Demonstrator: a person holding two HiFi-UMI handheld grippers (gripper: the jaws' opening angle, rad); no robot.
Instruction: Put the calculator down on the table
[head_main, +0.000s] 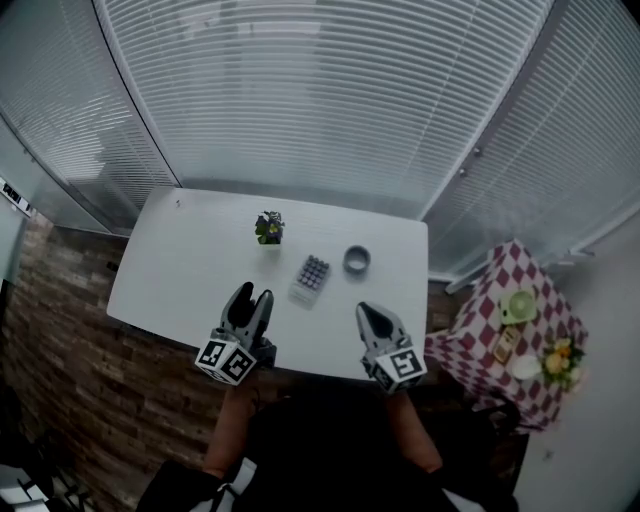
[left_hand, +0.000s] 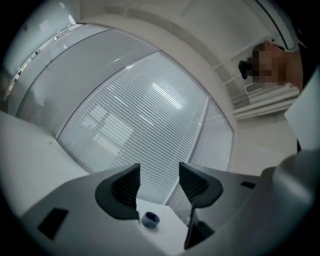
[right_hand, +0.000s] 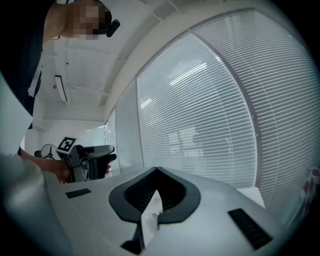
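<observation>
Judging by the blinds (head_main: 320, 90) and white counter (head_main: 180, 260), your set-down looks done: the calculator (head_main: 311, 273) lies flat there, between plant (head_main: 268, 228) and ring (head_main: 357, 260). Left hand-held gripper (head_main: 253, 294) hangs jaws apart, empty; right hand-held gripper (head_main: 366, 312) has jaws together on nothing. Next, simply keep both clear.
</observation>
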